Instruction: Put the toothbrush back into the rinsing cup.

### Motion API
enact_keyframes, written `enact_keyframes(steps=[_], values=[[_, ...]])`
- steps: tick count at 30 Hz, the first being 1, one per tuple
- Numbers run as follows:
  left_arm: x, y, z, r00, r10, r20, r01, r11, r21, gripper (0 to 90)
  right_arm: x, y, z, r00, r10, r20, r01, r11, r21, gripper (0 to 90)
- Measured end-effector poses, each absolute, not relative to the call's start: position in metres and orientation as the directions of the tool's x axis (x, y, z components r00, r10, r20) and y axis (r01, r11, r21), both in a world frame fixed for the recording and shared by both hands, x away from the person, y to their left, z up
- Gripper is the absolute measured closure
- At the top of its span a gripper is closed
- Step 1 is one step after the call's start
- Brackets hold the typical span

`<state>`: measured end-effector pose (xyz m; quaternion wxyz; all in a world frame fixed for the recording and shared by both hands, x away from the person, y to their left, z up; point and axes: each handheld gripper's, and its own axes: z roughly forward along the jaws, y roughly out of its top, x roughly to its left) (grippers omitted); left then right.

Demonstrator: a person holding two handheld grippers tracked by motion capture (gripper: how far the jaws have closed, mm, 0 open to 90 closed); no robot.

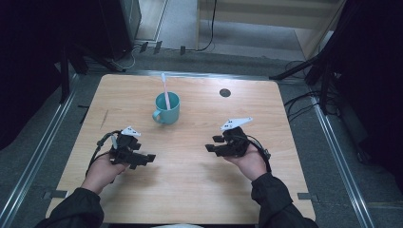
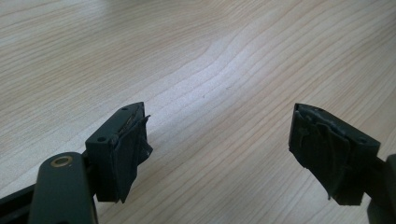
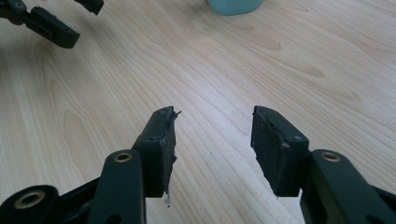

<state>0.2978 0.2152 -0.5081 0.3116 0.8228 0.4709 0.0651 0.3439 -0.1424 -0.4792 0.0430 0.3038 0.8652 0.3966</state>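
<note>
Teal mug [image 1: 167, 108] stands upright in the upper centre of the frame on the wooden table [image 1: 190, 185], its handle toward lower left, a pale stick [image 1: 165, 90] leaning out of it. Left gripper [image 1: 145, 160], lower left, and right gripper [image 1: 212, 144], right of centre, rest in the person's hands, well apart from the mug. Both sets of jaws stand apart, holding nothing.
</note>
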Motion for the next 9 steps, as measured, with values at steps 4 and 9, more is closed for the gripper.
enact_keyframes(steps=[4, 9], values=[[0.2978, 0.2162, -0.5083, 0.545, 0.817, -0.186, 0.735, -0.36, 0.574, 19.4, 0.345, -0.1434, -0.4794, -0.812, 0.559, 0.165, 0.487, 0.495, 0.72, 49.0], [0.299, 0.2174, -0.5096, 0.54, 0.821, -0.184, 0.742, -0.361, 0.565, 19.3, 0.3455, -0.1451, -0.4789, -0.805, 0.569, 0.171, 0.496, 0.485, 0.721, 47.9]])
